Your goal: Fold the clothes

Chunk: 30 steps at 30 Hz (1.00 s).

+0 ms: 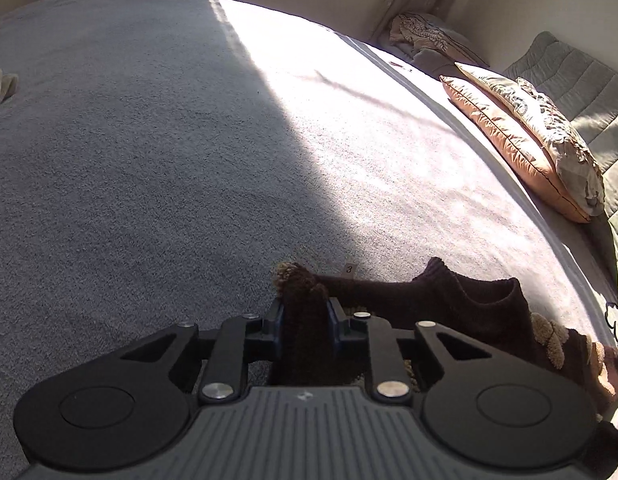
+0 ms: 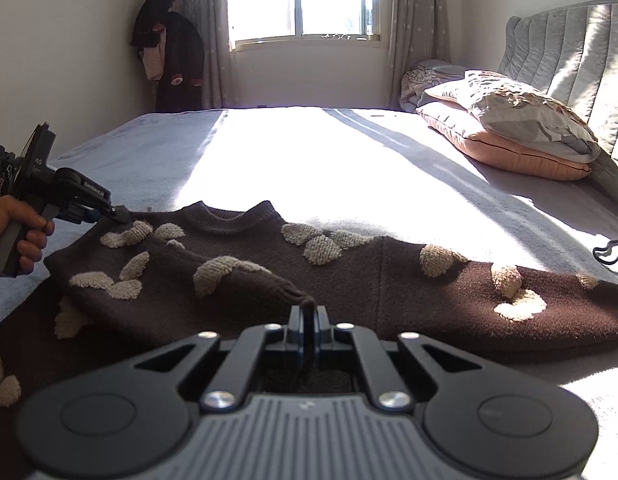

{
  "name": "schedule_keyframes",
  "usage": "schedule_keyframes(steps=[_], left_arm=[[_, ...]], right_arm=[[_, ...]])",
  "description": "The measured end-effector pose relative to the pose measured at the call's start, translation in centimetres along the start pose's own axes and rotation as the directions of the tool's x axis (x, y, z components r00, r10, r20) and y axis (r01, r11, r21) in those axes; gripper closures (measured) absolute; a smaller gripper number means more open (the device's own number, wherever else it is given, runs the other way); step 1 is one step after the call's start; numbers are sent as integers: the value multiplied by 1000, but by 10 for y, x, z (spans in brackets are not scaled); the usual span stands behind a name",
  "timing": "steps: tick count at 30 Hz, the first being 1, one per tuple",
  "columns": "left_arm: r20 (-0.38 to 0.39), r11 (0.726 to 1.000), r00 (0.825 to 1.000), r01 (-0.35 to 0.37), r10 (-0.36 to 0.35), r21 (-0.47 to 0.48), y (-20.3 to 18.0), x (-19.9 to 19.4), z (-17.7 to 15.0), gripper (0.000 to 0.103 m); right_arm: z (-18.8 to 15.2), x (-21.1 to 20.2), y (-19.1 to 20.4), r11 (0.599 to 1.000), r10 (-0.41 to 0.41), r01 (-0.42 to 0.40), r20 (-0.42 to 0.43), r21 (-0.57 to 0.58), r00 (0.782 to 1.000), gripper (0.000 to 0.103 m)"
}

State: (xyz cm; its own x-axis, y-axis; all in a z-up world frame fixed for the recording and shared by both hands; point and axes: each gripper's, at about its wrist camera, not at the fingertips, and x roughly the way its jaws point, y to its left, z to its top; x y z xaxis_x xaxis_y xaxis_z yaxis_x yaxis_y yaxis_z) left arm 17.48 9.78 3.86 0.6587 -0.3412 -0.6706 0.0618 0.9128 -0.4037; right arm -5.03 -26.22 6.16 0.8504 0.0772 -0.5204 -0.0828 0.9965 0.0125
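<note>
A dark brown knit sweater with cream looped patches lies spread across the grey bed, neckline toward the window. My right gripper is shut on the end of a sleeve folded over the sweater's front. At the left of the right wrist view, a hand holds my left gripper, which pinches the sweater's shoulder edge beside the collar. In the left wrist view the left gripper is shut on a bunched ridge of the brown sweater, and the collar opening lies just to the right.
Two stacked pillows rest against a padded headboard at the right. Dark clothes hang in the corner by the curtained window. Bright sunlight crosses the bedcover.
</note>
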Motion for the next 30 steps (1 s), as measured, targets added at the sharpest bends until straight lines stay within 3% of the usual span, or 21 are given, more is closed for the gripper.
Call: schedule_keyframes(steps=[2,4,7,10,13,17,20,23,26,30], left_arm=[[10,997,999,32,-32,-75,10,0,-2,81],[5,996,999,33,-33,-78,10,2,-4,80],[27,996,999,23,-20,-88,9,-6,-1,67],[95,994,995,-28,38,-104,13,-32,4,65],[153,996,987,-34,46,-80,12,-69,-2,64],[180,998,983,54,-47,-33,-3,-111,-37,58],[169,994,980,103,-108,35,-25,-124,-65,54],[154,991,983,79,-95,108,-42,-113,-81,51],[105,993,994,-24,12,112,-35,-79,-94,54],[138,999,990,-6,-2,53,-18,-69,-101,56]], right_arm=[[0,7,-2,1000,-5,5,-31,8,999,99],[-2,16,-3,1000,-11,12,-71,13,997,99],[-11,36,-4,999,-53,54,-160,4,986,98],[-6,36,-12,995,-87,92,-132,29,987,98],[0,33,-25,991,-121,127,-113,47,986,98],[2,26,-42,987,-131,140,-107,75,986,97],[0,20,-52,981,-102,117,-102,157,990,97],[-2,21,-57,973,-85,108,-119,202,989,97],[-2,20,-50,977,-63,84,-111,197,992,96],[-1,15,-28,993,26,-19,-64,114,998,96]])
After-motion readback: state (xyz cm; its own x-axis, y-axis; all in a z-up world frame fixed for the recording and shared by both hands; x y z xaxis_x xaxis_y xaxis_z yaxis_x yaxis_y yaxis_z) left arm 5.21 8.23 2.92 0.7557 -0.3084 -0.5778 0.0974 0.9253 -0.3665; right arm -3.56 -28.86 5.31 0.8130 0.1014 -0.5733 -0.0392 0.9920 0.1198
